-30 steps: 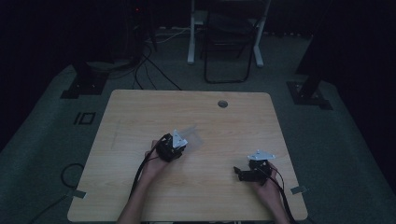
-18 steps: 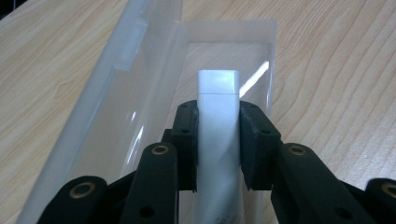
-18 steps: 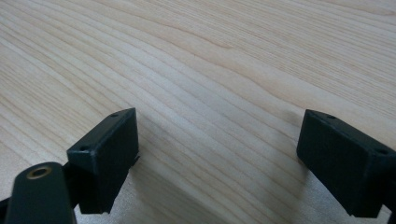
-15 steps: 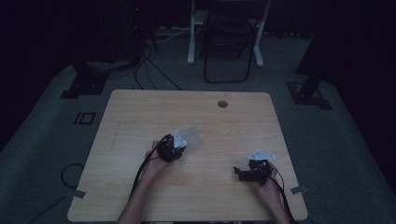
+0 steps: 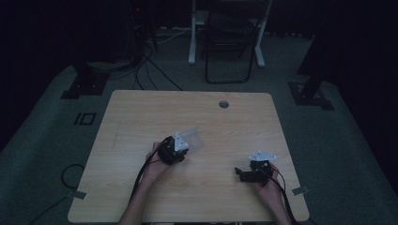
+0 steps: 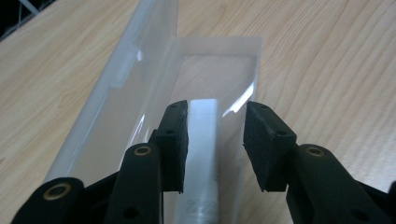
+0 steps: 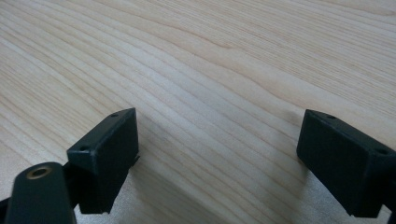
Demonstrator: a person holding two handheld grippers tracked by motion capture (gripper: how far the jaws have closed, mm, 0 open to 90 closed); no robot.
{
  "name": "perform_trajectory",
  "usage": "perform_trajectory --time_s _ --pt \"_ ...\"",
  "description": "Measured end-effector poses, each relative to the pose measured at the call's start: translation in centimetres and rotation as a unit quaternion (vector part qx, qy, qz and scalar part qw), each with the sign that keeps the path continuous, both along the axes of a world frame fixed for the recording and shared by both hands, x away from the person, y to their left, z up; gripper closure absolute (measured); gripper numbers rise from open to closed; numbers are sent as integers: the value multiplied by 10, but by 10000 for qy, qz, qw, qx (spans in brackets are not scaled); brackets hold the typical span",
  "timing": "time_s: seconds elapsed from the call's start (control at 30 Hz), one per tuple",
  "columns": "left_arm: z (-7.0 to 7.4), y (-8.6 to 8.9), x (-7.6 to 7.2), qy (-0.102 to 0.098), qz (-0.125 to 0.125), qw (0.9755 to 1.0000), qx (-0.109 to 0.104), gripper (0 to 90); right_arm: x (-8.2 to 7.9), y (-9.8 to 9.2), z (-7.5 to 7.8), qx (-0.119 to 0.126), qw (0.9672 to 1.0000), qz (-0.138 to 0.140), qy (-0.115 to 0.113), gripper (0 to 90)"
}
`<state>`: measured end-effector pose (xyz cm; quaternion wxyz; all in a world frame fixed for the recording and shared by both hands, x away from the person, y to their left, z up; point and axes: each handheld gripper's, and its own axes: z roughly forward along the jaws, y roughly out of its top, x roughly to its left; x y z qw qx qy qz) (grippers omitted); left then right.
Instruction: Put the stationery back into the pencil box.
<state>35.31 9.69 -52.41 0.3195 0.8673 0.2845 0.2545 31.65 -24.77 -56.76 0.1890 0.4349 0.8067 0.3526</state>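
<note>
A clear plastic box [image 6: 219, 74] lies on the wooden table [image 5: 141, 117] with its lid [image 6: 135, 60] standing open along one side. Inside it lies a pale narrow stick [image 6: 203, 140] with faint print near its close end. My left gripper [image 6: 215, 116] reaches into the box, jaws a little apart. One jaw is against the stick and the other stands off it. In the high view the left gripper [image 5: 180, 146] sits mid-table with the box [image 5: 193, 137] just beyond it. My right gripper [image 7: 217, 135] is wide open over bare wood, low at the right [image 5: 240, 173].
A round cable hole [image 5: 224, 104] is near the table's far edge. A folding chair [image 5: 230, 42] and stand bases [image 5: 84, 82] are on the dark floor beyond. Cables trail off the near edge from both grippers.
</note>
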Motion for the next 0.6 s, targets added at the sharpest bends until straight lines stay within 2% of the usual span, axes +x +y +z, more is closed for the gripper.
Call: perform_trajectory --time_s 0.07,0.17,0.3,0.5,0.6 --pt "3 -1 -3 -48 -36 10000 -6 600 0 0 0 0 10000 0 0 128" --pt "8 0 -10 -121 -76 9998 -168 597 0 0 0 -1 10000 2 -1 128" --pt "14 1 -18 -155 -91 9995 -269 596 0 0 0 -3 10000 3 -1 128" --pt "15 4 -30 -109 -170 9990 -395 594 0 0 0 -1 10000 1 -2 127" --pt "12 4 -35 -10 -178 9987 -487 586 0 0 0 -2 10000 3 -1 128"
